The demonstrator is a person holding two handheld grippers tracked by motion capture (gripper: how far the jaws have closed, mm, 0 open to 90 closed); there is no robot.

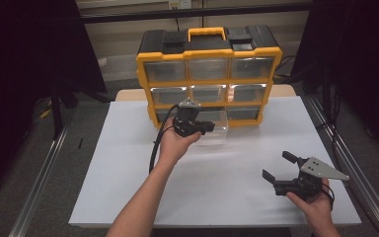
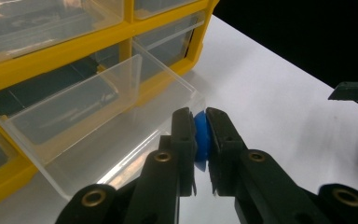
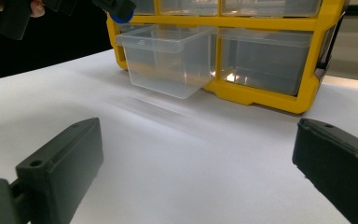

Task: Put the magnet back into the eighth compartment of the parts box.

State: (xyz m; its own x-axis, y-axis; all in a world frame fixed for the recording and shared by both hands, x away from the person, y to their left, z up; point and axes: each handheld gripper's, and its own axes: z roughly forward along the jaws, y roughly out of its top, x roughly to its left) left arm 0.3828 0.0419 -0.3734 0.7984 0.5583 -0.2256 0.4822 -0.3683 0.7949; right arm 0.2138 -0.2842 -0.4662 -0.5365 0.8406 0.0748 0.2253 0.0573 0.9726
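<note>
Yellow and black drawer cabinet (image 1: 208, 74), standing at the far edge of the white worktop (image 1: 128, 177), near the middle of that edge; three rows of clear drawers, carry handle on top. Bottom row, middle: clear drawer (image 2: 98, 121) pulled out toward the near edge, front wall just beside the left gripper. Left gripper (image 1: 197, 127), held in a hand above the pulled-out drawer, close to the far edge; jaws narrow, pinched on a small blue piece (image 2: 201, 140), flat and rounded, set edgewise between the pads. Same blue piece seen in the right gripper view as a blue rim (image 3: 120, 17) under the black jaw tips, over the drawer's left front corner. Right gripper (image 1: 279, 170), held in a hand near the near right corner of the worktop, well apart from the cabinet; jaws spread wide, nothing between them, pointed toward the cabinet, grey three-cornered plate on top. Black cable trailing from the left gripper down beside the forearm. Worktop otherwise bare white sheet.
</note>
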